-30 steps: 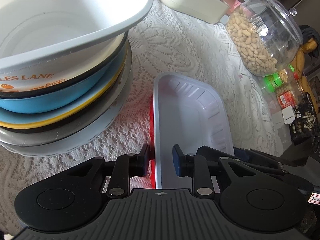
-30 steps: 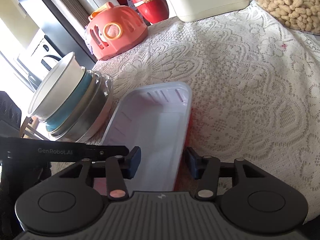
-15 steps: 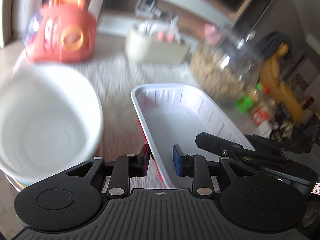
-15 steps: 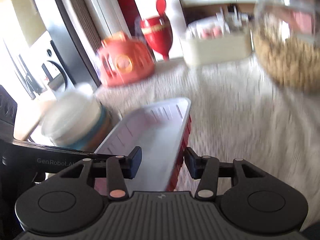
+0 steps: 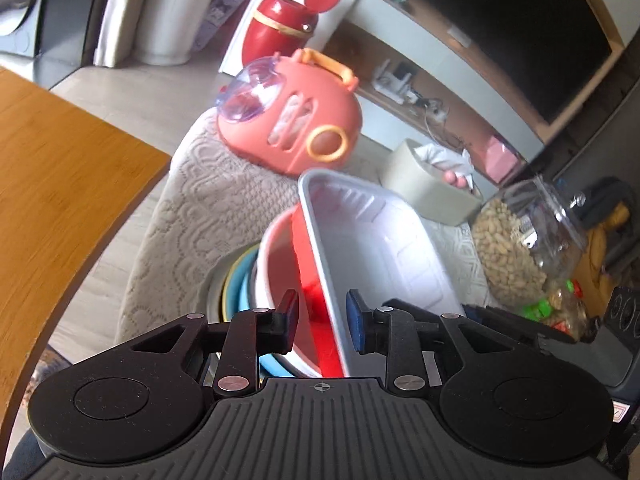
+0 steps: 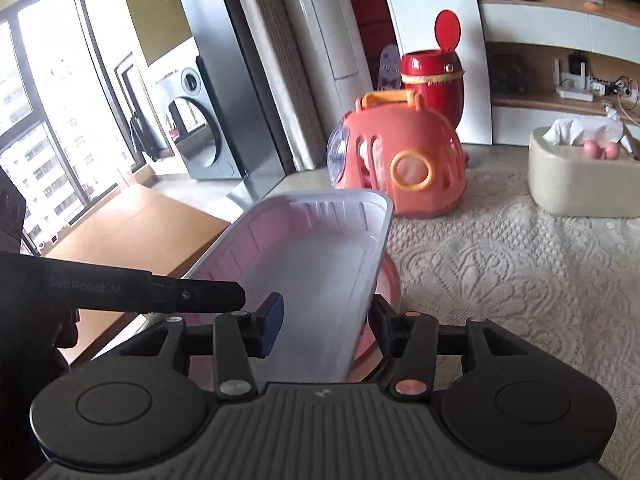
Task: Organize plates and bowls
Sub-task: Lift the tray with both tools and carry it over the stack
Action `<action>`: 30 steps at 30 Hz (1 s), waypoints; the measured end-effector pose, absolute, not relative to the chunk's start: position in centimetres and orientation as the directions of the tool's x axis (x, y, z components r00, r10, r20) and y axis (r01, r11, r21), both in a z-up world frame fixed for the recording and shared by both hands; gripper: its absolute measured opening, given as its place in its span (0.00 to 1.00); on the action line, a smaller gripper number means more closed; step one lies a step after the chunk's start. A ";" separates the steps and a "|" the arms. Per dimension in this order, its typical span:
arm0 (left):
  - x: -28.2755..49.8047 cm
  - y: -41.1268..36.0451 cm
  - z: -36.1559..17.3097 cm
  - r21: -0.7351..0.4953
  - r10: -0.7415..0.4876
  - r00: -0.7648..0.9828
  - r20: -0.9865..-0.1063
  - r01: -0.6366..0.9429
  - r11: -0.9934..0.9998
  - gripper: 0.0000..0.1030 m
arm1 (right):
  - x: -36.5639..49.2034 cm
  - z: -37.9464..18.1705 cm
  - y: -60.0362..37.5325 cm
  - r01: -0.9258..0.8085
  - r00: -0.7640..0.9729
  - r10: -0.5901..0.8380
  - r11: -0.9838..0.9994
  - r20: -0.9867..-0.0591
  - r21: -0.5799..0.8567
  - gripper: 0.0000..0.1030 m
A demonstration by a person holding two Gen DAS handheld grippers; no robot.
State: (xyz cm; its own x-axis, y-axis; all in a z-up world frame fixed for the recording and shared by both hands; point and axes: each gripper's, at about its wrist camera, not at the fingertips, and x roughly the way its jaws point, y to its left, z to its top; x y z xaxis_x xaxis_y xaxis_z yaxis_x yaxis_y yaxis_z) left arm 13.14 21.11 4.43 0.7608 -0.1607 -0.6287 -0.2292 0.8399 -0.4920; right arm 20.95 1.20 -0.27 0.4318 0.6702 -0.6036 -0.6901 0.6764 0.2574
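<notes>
White plastic tray (image 5: 372, 256) hangs between my left claw (image 5: 322, 322) and right claw (image 6: 326, 326), each clamping one long wall, so it rides level over the bowl stack (image 5: 256, 280).

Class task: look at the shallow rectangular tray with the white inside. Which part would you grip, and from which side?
Grip the tray by its thin long rims, one gripper per side, probably from the near end. The left gripper straddles the red-backed left wall; the right gripper straddles the opposite rim.

Smooth white plastic tray (image 5: 376, 256) with glossy red outside, rough cream lace tablecloth (image 6: 500, 280), matt black ribbed plastic left gripper (image 5: 322, 320) — clear plastic peanut jar (image 5: 520, 248), warm wooden tabletop (image 5: 52, 200).
</notes>
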 end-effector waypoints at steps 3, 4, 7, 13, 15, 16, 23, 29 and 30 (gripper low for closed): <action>13.2 22.2 4.8 -0.515 -0.151 0.794 -0.589 -0.225 0.827 0.29 | 20.9 -0.2 1.8 -0.698 0.426 0.669 0.671 -0.609 0.249 0.46; 13.4 22.4 5.0 -0.523 -0.155 0.799 -0.581 -0.221 0.823 0.29 | 21.0 0.2 1.9 -0.700 0.439 0.663 0.675 -0.606 0.233 0.46; 14.5 22.7 5.2 -0.543 -0.165 0.810 -0.563 -0.212 0.812 0.29 | 21.4 0.7 2.2 -0.697 0.448 0.659 0.681 -0.604 0.226 0.46; 17.2 23.8 5.0 -0.554 -0.153 0.807 -0.571 -0.240 0.797 0.29 | 23.0 1.2 3.7 -0.692 0.469 0.650 0.691 -0.598 0.209 0.47; 18.0 24.1 4.6 -0.557 -0.154 0.801 -0.578 -0.250 0.792 0.29 | 23.8 1.1 4.2 -0.688 0.471 0.647 0.695 -0.599 0.210 0.47; 18.3 24.2 4.3 -0.559 -0.156 0.798 -0.581 -0.252 0.790 0.29 | 24.1 1.0 4.4 -0.686 0.469 0.647 0.696 -0.601 0.213 0.47; 17.1 24.1 4.1 -0.571 -0.171 0.797 -0.579 -0.247 0.783 0.28 | 24.2 0.6 4.0 -0.689 0.452 0.653 0.689 -0.608 0.227 0.47; 15.3 22.8 5.2 -0.573 -0.180 0.811 -0.557 -0.218 0.790 0.30 | 22.9 1.2 2.3 -0.698 0.414 0.687 0.661 -0.598 0.276 0.47; 15.1 22.7 5.2 -0.571 -0.177 0.811 -0.558 -0.220 0.790 0.30 | 22.2 1.4 2.1 -0.701 0.415 0.685 0.660 -0.598 0.270 0.47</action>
State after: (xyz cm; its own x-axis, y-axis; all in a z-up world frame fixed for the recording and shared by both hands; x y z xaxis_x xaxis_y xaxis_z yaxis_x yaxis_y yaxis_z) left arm 15.13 22.72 5.20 0.8107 -0.1772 -0.5580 -0.2205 0.7905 -0.5714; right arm 22.24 2.10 1.40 0.4152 0.6854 -0.5982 -0.7011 0.6601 0.2696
